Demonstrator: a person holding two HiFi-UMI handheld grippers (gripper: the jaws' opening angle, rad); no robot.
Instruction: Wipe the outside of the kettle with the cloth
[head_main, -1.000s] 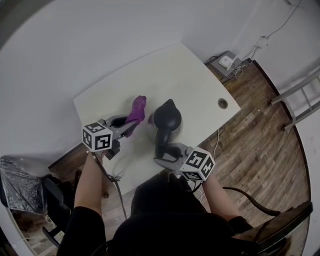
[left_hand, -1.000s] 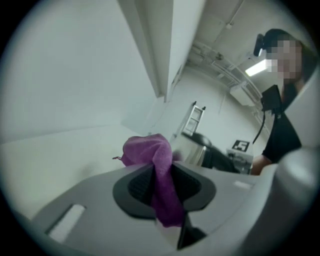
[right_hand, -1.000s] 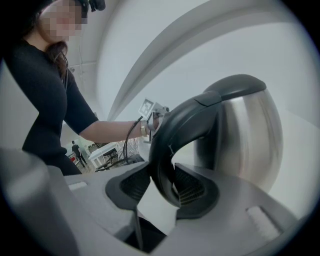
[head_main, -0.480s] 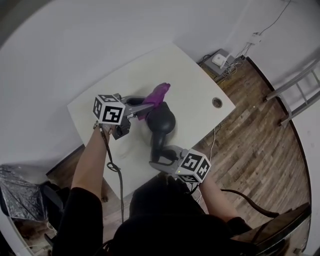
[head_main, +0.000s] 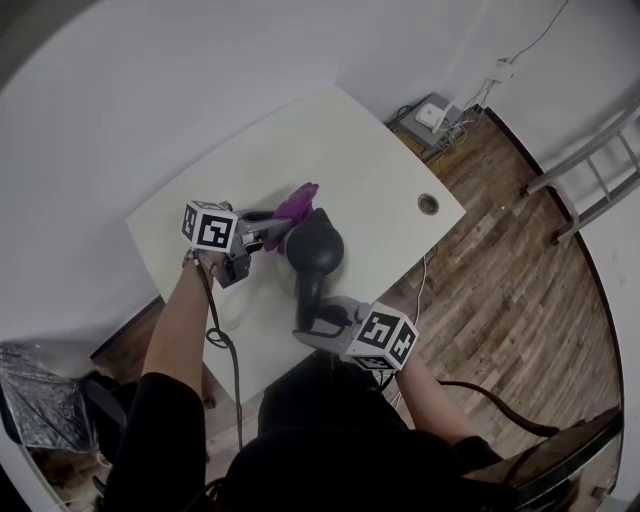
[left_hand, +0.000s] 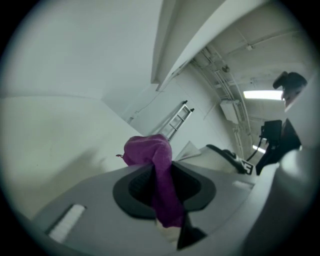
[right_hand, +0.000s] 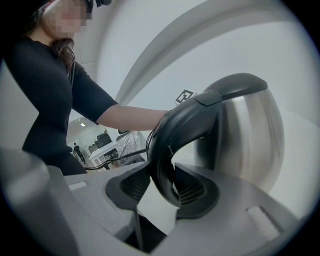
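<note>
Head view, nearest first: right gripper (head_main: 312, 320) sits at 6 o'clock of the kettle (head_main: 318, 248), marker cube toward the person's torso. Right gripper view: the jaws are clamped on the kettle's black handle (right_hand: 167, 140), with a ribbed pad on each side of the lower loop. The steel body (right_hand: 247, 135) stands upright at 2 o'clock of the jaws, black lid on top. The person's bare forearm (right_hand: 131, 117) crosses behind the handle.

The kettle stands on the white table (head_main: 360, 150), roughly mid-table toward the near edge.

Left gripper (head_main: 272, 228) comes in at 9 o'clock of the kettle, pointing across at it. Left gripper view: the jaws are pinching the purple cloth (left_hand: 152, 156). The fabric runs down between the pads and bunches into a wad past the tips. In the head view the cloth (head_main: 297, 202) is at 11 o'clock of the kettle, on its upper shoulder. It looks pressed against the shell, but I can't confirm contact from this angle.

Farther out there is a round cable hole (head_main: 428, 204) in the tabletop at 2 o'clock of the kettle. Beyond the table edge is wood floor (head_main: 500, 280), and a ladder (head_main: 590, 175) at 3 o'clock against the wall.
</note>
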